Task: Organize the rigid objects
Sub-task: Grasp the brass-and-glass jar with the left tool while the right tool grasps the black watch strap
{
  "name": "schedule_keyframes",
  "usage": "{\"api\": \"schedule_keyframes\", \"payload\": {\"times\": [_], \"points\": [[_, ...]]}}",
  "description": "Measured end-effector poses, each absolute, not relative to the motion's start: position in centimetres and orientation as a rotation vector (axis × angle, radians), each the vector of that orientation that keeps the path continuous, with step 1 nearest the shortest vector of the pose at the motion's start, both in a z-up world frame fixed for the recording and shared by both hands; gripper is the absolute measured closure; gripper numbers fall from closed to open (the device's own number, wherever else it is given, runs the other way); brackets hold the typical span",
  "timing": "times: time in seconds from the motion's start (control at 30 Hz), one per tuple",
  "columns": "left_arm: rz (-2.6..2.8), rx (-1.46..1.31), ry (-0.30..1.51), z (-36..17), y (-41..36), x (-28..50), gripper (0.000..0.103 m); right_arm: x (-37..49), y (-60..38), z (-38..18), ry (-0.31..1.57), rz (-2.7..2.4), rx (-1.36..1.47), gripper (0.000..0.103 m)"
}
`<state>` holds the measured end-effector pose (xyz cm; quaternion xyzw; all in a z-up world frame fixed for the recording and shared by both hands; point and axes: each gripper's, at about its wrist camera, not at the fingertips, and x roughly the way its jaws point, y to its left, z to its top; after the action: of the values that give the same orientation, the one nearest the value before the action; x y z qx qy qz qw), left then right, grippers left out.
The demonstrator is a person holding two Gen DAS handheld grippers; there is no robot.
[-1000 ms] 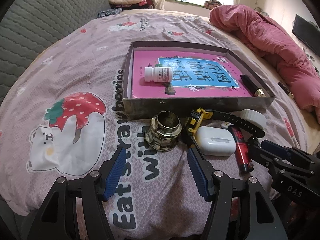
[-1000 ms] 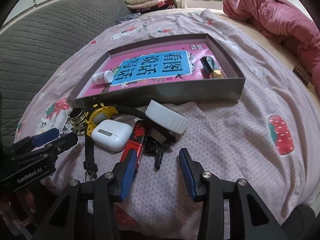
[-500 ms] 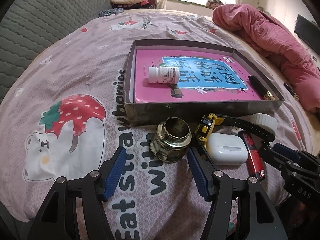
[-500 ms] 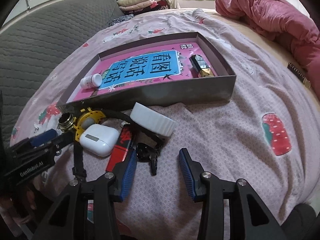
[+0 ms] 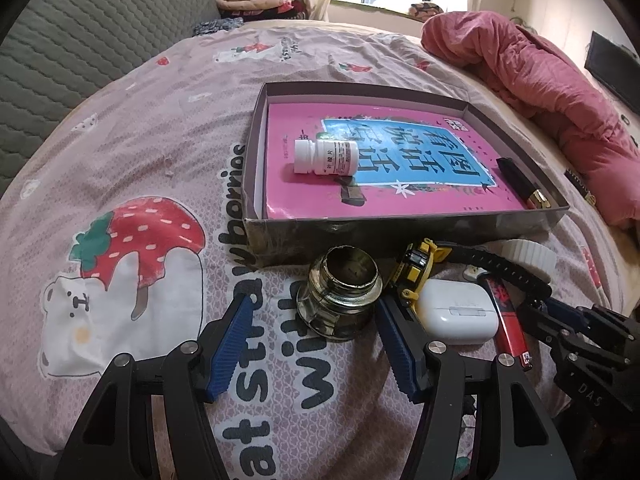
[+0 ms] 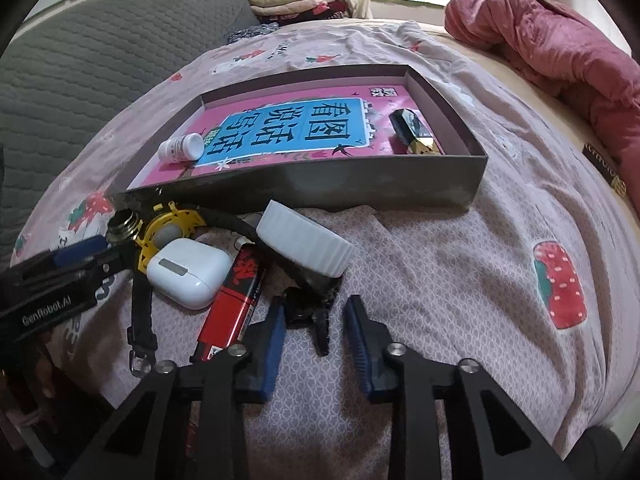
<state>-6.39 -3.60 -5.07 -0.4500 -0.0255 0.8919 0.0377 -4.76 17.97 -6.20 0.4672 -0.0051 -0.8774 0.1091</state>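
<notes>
the right gripper (image 6: 314, 340) has just been closing around the small black clip-like piece (image 6: 310, 312), pads not yet touching; what it is stays unclear. the left gripper (image 5: 308, 344) gapes wide, empty, before the squat brass-and-glass jar (image 5: 340, 294). next: pinch, lift into the far grey cardboard tray (image 6: 400, 194).

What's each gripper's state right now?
Left gripper: open, jaws either side of the brass jar, not clamped on it.
Right gripper: jaws have just been closing around the black clip; pads not visibly pressing it.
</notes>
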Motion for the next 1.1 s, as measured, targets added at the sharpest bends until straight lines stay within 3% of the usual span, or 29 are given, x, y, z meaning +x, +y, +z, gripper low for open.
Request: {"api": "schedule_keyframes", "payload": {"times": [0.63,0.7,0.8,1.1], "points": [[2.714,-1.365,-0.183,-5.9,-4.4,-8.0,0.039,-4.6,18.5,-6.2,-0.036,-2.557,1.377,0.079],[2.708,-1.36,-0.196,-5.9,-4.6,-8.1,0.043,-4.5,18.6,-6.2,-0.031,-2.559,1.376,0.079],[2.696,-1.349,-0.175,-5.9,-4.2,-8.0,0.058,-4.4,18.5,-6.3,-0.016,-2.561,1.375,0.079],[2.679,-1.343,-0.211,-5.8,-4.5,-7.9,0.059,-4.1,18.6,-6.1,0.0,-2.553,1.379,0.079]]}}
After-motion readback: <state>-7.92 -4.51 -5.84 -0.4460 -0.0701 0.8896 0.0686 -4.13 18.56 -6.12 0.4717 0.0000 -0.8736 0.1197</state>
